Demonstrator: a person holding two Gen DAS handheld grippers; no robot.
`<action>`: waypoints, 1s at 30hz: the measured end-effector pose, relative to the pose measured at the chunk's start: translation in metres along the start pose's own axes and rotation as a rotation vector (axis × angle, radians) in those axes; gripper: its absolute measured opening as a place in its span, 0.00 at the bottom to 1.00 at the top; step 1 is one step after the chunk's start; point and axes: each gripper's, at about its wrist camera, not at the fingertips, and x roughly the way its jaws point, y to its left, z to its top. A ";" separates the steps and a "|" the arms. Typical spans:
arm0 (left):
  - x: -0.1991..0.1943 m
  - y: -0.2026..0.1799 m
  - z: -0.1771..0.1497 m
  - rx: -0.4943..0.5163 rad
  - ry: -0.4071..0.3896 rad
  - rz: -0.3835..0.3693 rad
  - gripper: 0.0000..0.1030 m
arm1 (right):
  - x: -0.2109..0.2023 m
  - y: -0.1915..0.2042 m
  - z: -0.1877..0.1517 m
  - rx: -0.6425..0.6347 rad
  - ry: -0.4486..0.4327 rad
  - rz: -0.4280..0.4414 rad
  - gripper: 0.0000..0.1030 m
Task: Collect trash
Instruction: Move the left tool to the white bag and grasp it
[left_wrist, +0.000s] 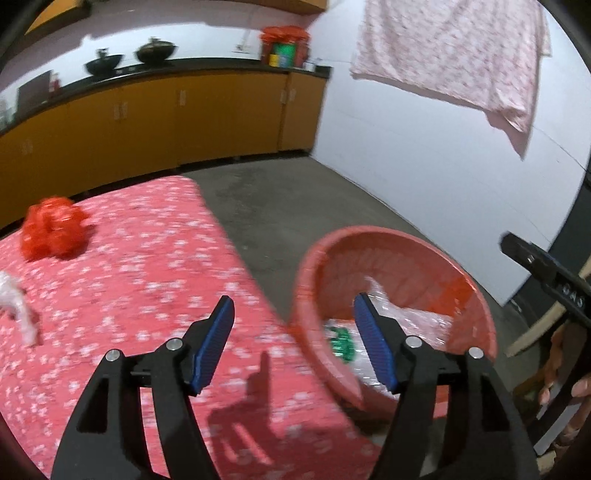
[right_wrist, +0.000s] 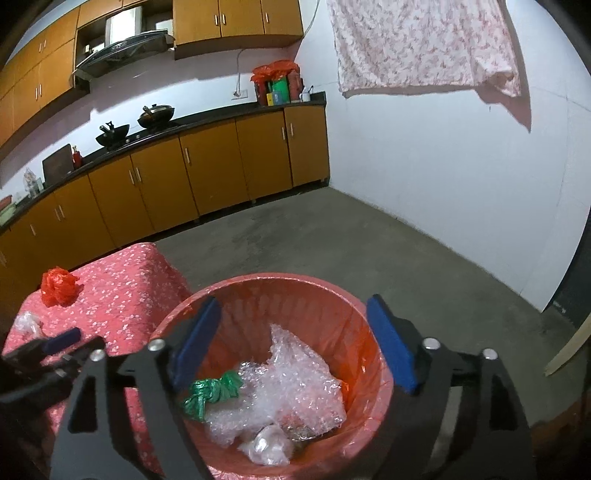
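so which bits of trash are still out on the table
The crumpled red bag and the clear plastic wad lie on the tablecloth; the green bag and bubble wrap are binned.

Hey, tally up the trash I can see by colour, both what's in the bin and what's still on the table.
Red: 1, the crumpled red bag on the table
Green: 1, the crumpled green plastic in the bin
Clear or whitish: 3, the bubble wrap and the small whitish wad in the bin, plus the clear plastic piece on the table
Total: 5

Two black tools (left_wrist: 293, 345) (right_wrist: 295, 345) — ribbed blue pads (left_wrist: 216, 345), silver screws (left_wrist: 413, 342)
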 end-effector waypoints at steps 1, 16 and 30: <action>-0.004 0.008 -0.001 -0.011 -0.010 0.022 0.65 | 0.000 0.004 -0.001 -0.010 -0.004 -0.005 0.81; -0.048 0.200 -0.002 -0.261 -0.064 0.618 0.71 | 0.001 0.083 -0.004 -0.112 -0.037 0.076 0.90; -0.004 0.271 0.000 -0.439 0.040 0.614 0.71 | 0.017 0.148 -0.005 -0.214 -0.026 0.142 0.90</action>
